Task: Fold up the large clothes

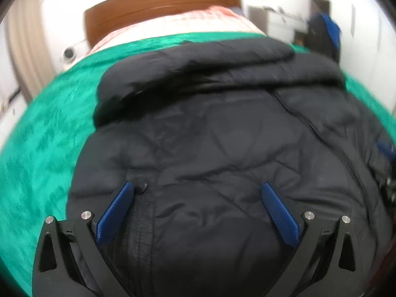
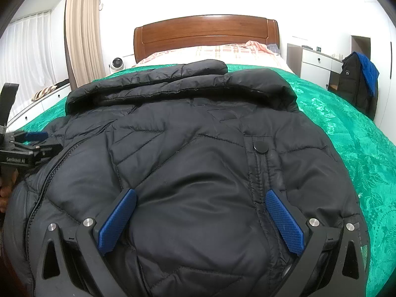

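Note:
A black quilted puffer jacket (image 2: pixel 193 163) lies folded on the green bedspread (image 2: pixel 346 128), its collar end toward the headboard. It fills the left wrist view too (image 1: pixel 210 153). My right gripper (image 2: pixel 200 193) is open, its blue pads wide apart just over the near part of the jacket, by the snap button (image 2: pixel 260 146). My left gripper (image 1: pixel 198 188) is open too, low over the jacket's left half. It also shows at the left edge of the right wrist view (image 2: pixel 34 136).
The green bedspread (image 1: pixel 49 136) covers the bed. A wooden headboard (image 2: pixel 205 34) and a pink checked sheet (image 2: pixel 222 49) are behind. A white dresser (image 2: pixel 316 66) and a chair with dark and blue clothes (image 2: pixel 358 81) stand right. Curtains (image 2: pixel 81 32) hang left.

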{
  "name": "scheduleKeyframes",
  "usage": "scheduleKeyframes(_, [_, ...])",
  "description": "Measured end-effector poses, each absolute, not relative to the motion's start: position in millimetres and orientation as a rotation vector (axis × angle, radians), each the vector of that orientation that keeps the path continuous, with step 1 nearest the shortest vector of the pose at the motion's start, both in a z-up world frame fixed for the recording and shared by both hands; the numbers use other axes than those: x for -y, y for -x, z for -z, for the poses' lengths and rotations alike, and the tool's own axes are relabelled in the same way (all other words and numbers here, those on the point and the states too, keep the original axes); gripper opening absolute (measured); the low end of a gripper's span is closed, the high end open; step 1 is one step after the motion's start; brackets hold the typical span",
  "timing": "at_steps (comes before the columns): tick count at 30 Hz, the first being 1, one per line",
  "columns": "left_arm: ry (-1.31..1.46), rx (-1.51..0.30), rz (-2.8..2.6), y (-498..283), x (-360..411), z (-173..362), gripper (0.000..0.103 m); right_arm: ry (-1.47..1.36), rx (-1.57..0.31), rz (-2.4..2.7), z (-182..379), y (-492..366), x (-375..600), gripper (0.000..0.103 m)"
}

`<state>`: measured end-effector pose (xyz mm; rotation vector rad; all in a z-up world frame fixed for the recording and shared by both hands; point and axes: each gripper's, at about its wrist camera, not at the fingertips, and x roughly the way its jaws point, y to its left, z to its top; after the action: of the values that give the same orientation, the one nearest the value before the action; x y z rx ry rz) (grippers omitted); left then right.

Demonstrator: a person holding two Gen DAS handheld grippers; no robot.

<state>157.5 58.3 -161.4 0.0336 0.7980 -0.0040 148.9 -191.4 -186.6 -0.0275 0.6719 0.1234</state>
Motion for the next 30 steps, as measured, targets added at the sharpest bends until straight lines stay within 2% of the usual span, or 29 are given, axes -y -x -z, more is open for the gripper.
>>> scheduleKeyframes(4, [-0.008, -0.812, -0.032, -155.5, -61.6, 149.8, 0.103, 0.030, -0.694, -0.131, 184.9, -150.7, 191.9, 0.103])
scheduleKeyframes(8, [0.055, -0.805, -0.042, -146.9, -83.3, 119.3, 0.102, 0.044, -0.810, -0.171, 160.7, -155.7, 193.9, 0.102])
scheduleKeyframes(11, [0.130, -0.695, -0.024, -125.8, -112.4, 90.8, 0.102, -0.132, -0.744, -0.253, 111.8, -168.1, 200.2, 0.102])
scheduleKeyframes(15, [0.153, -0.667, -0.067, -134.1, -129.4, 101.6, 0.103, -0.433, -0.731, -0.393, 68.4, -251.5, 202.8, 0.101])
scheduleKeyframes(18, [0.195, -0.713, -0.092, -145.5, -145.5, 134.4, 0.102, -0.590, -0.843, -0.390, 83.1, -342.3, 203.7, 0.080])
scheduleKeyframes(20, [0.232, -0.740, -0.090, -139.4, -151.7, 154.2, 0.102, -0.661, -0.941, -0.313, 107.9, -391.6, 209.8, 0.075])
scheduleKeyframes(24, [0.220, -0.743, -0.077, -132.7, -151.6, 161.8, 0.103, -0.755, -0.990, -0.197, 143.1, -433.4, 217.4, 0.072])
scheduleKeyframes(26, [0.220, -0.745, -0.072, -134.7, -150.1, 164.3, 0.103, -0.722, -0.992, -0.167, 151.4, -442.4, 213.2, 0.051])
scheduleKeyframes(27, [0.224, -0.746, -0.070, -135.0, -151.3, 165.6, 0.103, -0.688, -0.978, -0.139, 151.3, -442.4, 210.3, 0.028])
scheduleKeyframes(30, [0.259, -0.752, -0.062, -137.4, -157.5, 167.0, 0.103, -0.709, -0.887, -0.144, 133.8, -410.8, 201.1, 0.018])
